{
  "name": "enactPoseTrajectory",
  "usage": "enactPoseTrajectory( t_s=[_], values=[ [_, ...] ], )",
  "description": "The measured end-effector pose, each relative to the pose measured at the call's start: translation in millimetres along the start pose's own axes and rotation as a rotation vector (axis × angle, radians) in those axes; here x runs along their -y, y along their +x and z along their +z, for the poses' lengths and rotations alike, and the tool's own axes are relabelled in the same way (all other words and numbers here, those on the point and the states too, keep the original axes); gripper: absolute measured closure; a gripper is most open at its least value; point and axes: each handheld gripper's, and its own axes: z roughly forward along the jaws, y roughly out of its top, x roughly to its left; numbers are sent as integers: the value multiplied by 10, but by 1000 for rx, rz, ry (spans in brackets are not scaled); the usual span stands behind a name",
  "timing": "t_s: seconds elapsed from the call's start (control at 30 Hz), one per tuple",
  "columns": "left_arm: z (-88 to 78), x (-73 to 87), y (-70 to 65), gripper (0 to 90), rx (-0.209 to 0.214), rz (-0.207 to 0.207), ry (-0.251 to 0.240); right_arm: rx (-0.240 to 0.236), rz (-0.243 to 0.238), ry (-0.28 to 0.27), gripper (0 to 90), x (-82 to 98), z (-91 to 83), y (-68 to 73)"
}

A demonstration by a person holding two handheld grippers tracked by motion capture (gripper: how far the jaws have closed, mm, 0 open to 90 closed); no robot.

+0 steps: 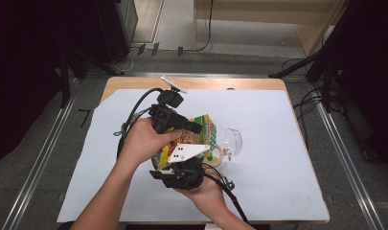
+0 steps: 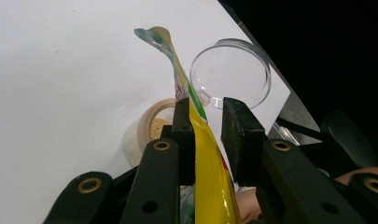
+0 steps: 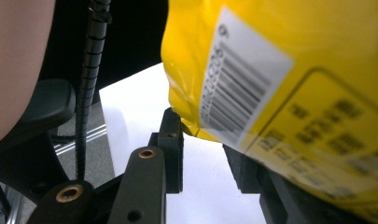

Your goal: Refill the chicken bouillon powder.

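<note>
A yellow and green snack bag [image 1: 207,129] is held up over the middle of the table between both grippers. My left gripper [image 1: 197,128] reaches in from the left. In the left gripper view the bag [image 2: 210,177] stands edge-on between the jaws of the left gripper [image 2: 207,109], flat against one pad, with a small gap at the other tip. My right gripper [image 1: 177,163] comes from below. In its view the bag's barcode side [image 3: 280,70] hangs over the right gripper [image 3: 200,130], its bottom corner between the tips and one jaw mostly hidden.
A clear plastic cup [image 1: 233,140] lies on its side right of the bag, also ahead of the left jaws [image 2: 231,70]. A round tan container [image 1: 216,155] sits under the bag. A white sheet [image 1: 278,167] covers the table; cables trail from both grippers.
</note>
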Motion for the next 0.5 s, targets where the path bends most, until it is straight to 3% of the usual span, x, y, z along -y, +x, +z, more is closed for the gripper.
enactPoseTrajectory(
  t_s=[0.5],
  values=[
    [-6, -3, 3, 760, -5, 2, -10, 4, -2, -5, 704, -7, 5, -9]
  ],
)
